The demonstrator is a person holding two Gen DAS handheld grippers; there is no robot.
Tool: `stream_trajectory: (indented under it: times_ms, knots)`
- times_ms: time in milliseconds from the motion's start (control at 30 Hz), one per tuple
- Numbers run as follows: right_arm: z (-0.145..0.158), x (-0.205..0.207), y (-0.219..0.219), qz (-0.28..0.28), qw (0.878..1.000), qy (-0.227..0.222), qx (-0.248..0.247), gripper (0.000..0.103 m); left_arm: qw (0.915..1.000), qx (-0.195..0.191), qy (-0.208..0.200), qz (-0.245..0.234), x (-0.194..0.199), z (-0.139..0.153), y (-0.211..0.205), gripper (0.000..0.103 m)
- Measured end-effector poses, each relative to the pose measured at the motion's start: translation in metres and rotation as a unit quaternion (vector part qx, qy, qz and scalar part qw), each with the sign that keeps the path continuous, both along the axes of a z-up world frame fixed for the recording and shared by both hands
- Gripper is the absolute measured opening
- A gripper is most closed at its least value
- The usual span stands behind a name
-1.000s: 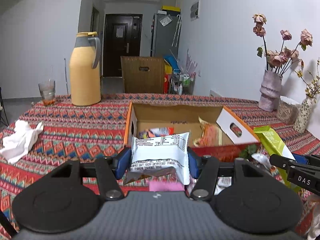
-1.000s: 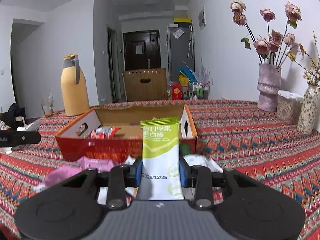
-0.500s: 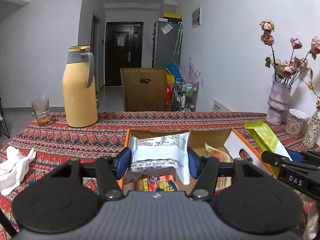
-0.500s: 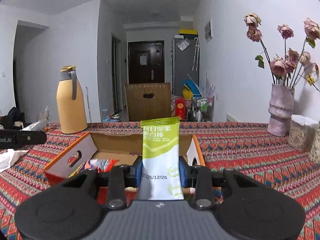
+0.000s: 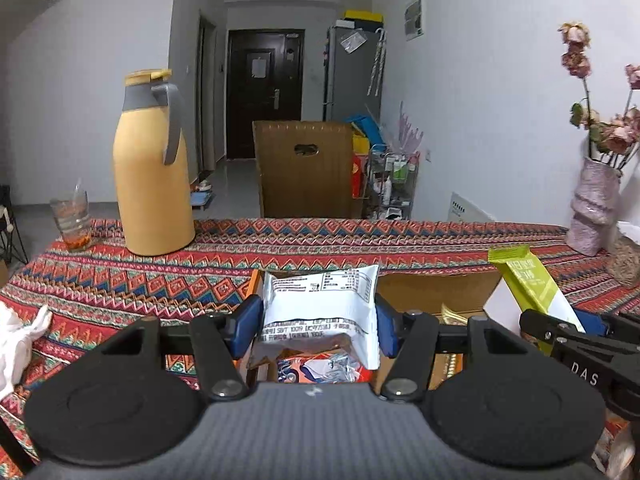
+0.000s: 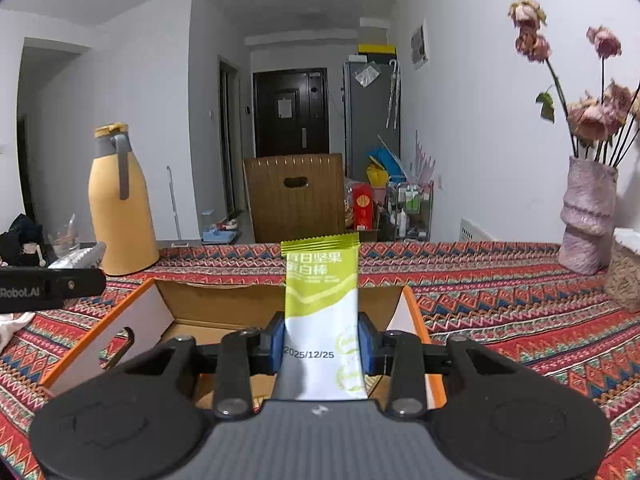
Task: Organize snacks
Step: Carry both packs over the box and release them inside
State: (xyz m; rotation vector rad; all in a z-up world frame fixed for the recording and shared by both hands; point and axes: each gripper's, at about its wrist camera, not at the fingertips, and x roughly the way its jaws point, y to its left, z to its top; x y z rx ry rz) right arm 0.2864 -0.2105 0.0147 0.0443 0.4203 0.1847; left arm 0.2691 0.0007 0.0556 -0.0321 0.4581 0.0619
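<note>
Left wrist view looks across a patterned tablecloth [image 5: 320, 248] to a tall yellow thermos jug [image 5: 152, 172] at the far left edge, with a glass [image 5: 74, 220] beside it and a crumpled white tissue [image 5: 20, 336] nearer on the left. A pink vase [image 6: 586, 216] of dried roses stands at the far right. The left gripper [image 5: 318, 324] pinches a white snack packet [image 5: 320, 308] between its blue pads, long axis lying crosswise, printed label facing back at the camera, held over the open cardboard box [image 6: 224, 304], where an orange wrapper [image 5: 320, 366] lies below. The right gripper [image 6: 322, 344] clamps a green-and-white nut bar [image 6: 320, 300] upright, long axis vertical, crimped end up, above the same box near its right wall; nothing stands between either packet and the box.
</note>
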Motion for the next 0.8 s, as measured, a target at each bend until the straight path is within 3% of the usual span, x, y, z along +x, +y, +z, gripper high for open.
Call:
stream_trajectory:
  times_ms: [400,500,567,600,667,733,800]
  knots:
    - [-0.037,0.030,-0.002,-0.008,0.999,0.051,-0.008,0.035,0.9994,0.004,0.034,-0.003,0.021,-0.034,0.005,0.059]
    - [-0.039,0.031,-0.002,-0.008,0.998,0.058,-0.011,0.037,0.9993,0.001,0.036,-0.004,0.020,-0.036,0.005,0.068]
    - [-0.039,0.031,-0.002,-0.010,0.998,0.060,-0.010,0.039,0.9995,-0.001,0.033,-0.006,0.018,-0.035,0.006,0.083]
    - [-0.039,0.029,-0.003,-0.011,0.998,0.058,-0.007,0.041,0.9996,0.000,0.028,-0.006,0.016,-0.034,0.005,0.086]
    - [-0.037,0.026,-0.006,-0.013,0.998,0.054,0.001,0.060,0.9998,-0.003,0.020,-0.007,0.013,-0.031,0.005,0.100]
    - [-0.034,0.022,-0.009,-0.018,0.999,0.044,0.008,0.093,0.9999,-0.005,0.011,-0.002,0.010,-0.029,0.006,0.103]
    - [-0.031,0.020,-0.011,-0.016,0.999,0.036,0.016,0.101,0.9999,-0.011,0.010,-0.005,0.008,-0.026,0.008,0.103]
